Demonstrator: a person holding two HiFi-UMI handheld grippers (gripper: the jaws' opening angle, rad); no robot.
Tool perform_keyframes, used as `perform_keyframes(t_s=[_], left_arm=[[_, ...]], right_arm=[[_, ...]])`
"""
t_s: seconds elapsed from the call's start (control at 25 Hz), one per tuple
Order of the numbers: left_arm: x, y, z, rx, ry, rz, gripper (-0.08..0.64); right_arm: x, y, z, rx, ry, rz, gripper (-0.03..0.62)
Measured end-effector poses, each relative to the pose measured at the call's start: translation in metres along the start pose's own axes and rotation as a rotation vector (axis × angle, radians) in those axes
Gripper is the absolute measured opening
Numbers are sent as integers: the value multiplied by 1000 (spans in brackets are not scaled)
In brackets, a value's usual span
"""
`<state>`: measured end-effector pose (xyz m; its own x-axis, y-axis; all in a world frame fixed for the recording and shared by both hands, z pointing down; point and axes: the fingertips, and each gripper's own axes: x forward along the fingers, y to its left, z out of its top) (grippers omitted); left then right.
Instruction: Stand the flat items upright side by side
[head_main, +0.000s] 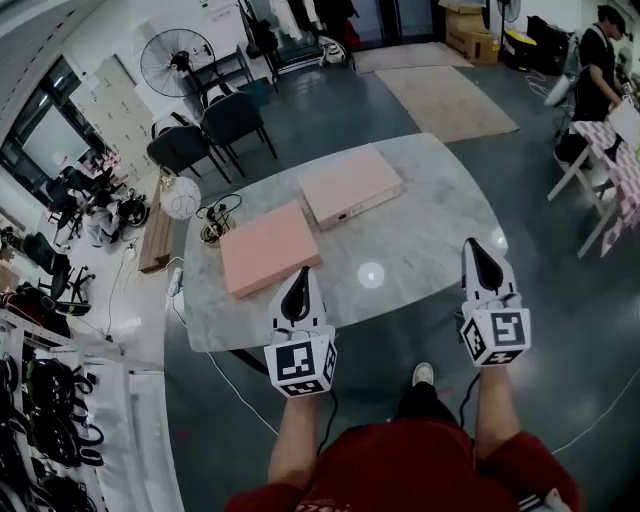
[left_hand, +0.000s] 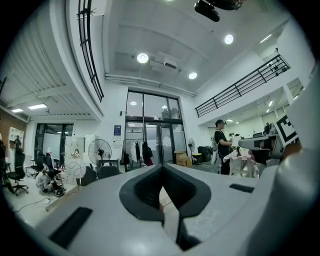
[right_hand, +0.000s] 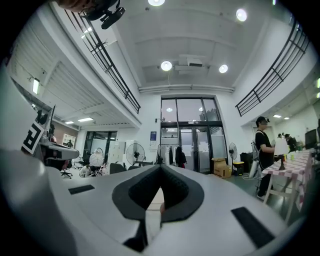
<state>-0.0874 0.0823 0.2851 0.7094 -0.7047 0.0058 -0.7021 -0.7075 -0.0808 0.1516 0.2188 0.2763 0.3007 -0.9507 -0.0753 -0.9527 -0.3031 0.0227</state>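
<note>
Red shirt (head_main: 400, 465) and bare forearms (head_main: 296, 440) sit lowest in head view, both arms reaching straight forward, tools level.

Left tool (head_main: 302, 275): jaws together, nothing held, tip over the counter's (head_main: 420, 240) near edge, just short of the near pink box (head_main: 268, 248).

Right tool (head_main: 480, 250): closed, empty, at the near-right edge, well apart from both boxes.

Only head view shows the boxes. Both lie flat, the far pink box (head_main: 350, 185) toward the far edge.

Gripper views look out level across the room.

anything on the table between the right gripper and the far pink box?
Nothing. In the head view, only bare marble table lies between the shut right gripper and the far pink box.
</note>
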Motion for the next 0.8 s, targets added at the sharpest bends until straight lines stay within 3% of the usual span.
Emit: perform_keyframes(t_s=[0.44, 0.8], left_arm=[[121, -92, 18, 50, 38, 31, 6], [159, -97, 18, 68, 59, 110, 6]], right_arm=[[71, -136, -4, 39, -12, 49, -3], [125, -161, -8, 55, -26, 136, -3]])
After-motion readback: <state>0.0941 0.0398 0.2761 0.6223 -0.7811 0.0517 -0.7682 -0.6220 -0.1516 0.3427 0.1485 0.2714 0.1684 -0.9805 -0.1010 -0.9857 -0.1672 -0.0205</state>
